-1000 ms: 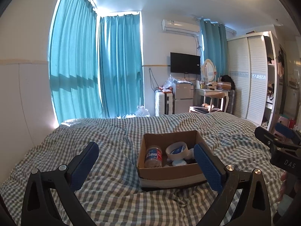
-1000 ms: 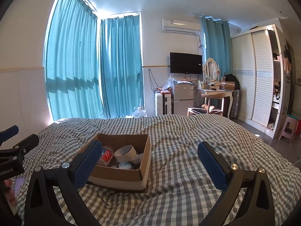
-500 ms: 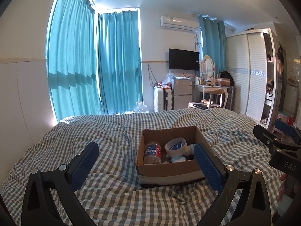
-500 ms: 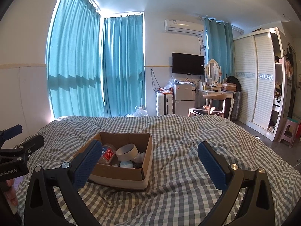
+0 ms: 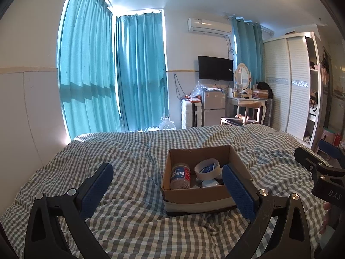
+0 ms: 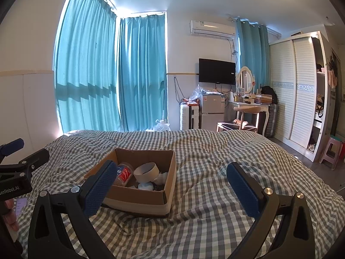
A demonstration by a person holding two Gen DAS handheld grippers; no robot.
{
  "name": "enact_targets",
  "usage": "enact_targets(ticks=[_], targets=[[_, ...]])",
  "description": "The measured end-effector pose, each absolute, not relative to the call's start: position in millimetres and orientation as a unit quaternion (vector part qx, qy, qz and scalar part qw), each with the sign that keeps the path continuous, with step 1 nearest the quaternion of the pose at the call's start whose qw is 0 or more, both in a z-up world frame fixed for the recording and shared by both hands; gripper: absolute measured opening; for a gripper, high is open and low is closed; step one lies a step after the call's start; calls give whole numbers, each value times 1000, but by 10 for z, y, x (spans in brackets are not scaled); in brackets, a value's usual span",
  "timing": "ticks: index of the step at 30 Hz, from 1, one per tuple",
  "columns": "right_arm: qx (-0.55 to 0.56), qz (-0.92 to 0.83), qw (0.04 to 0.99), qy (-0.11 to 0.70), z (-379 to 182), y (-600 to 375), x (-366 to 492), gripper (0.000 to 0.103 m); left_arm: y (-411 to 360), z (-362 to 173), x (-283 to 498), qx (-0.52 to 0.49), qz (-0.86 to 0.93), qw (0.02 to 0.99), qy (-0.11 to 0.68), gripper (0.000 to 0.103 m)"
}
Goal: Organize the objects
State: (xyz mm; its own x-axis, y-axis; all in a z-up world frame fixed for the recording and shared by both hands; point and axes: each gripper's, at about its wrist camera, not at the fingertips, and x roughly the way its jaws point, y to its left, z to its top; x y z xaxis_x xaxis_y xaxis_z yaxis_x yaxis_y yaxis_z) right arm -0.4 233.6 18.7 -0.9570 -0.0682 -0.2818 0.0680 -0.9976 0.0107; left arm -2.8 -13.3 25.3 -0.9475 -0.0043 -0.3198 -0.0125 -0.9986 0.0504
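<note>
Bed (image 5: 129, 157): covered by a grey-and-white checked duvet, rumpled, filling the lower half of both wrist views. No loose items show on the visible fabric.

Cardboard box (image 5: 194, 196): open-topped, standing on the duvet near the middle of the bed, pale tape band along its lower front. In the left wrist view it sits ahead and slightly right of centre; in the right wrist view (image 6: 138, 198) it sits ahead and to the left.

Contents, largest first:
- plastic jar (image 5: 180, 176), blue-and-red label, lying against the left inner wall.
- tape roll (image 5: 207, 169), white, leaning beside the jar toward the box middle.
- small white round item (image 5: 209, 183) near the front wall; identity unclear.
- Right wrist view adds something crumpled and white (image 6: 161, 177) behind the roll; cannot tell what.

Left gripper (image 5: 167, 185): jaws wide, nothing between the blue pads, held above the bed short of the box.
Right gripper (image 6: 172, 185): jaws wide, empty, held above the bed with the box off its left pad.

Progress judgement: every object in sight lies inside the box, so the gathering step looks complete or close to it. Whether sorting within the box, or moving the box itself, is left cannot be settled from these views. Neither gripper touches anything.
</note>
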Motion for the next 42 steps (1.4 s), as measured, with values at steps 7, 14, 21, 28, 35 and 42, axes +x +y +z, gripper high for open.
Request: enact_targets(ticks=[7, 14, 21, 28, 35, 42], targets=[[143, -989, 36, 1, 196, 2318, 3, 102, -124, 224, -22, -164, 986, 9, 27, 103], [145, -989, 40, 6, 176, 2263, 5, 102, -81, 191, -32, -170, 985, 12, 36, 103], [149, -988, 41, 8, 137, 2232, -13, 102, -85, 191, -1, -165, 986, 7, 36, 103], [148, -988, 43, 11, 117, 2199, -13, 102, -81, 181, 15, -161, 986, -8, 51, 103], [150, -988, 42, 12, 93, 2177, -12, 102, -119, 154, 3, -165, 985, -17, 44, 103], [150, -988, 43, 15, 75, 2165, -9, 102, -143, 127, 2, -171, 984, -14, 38, 103]])
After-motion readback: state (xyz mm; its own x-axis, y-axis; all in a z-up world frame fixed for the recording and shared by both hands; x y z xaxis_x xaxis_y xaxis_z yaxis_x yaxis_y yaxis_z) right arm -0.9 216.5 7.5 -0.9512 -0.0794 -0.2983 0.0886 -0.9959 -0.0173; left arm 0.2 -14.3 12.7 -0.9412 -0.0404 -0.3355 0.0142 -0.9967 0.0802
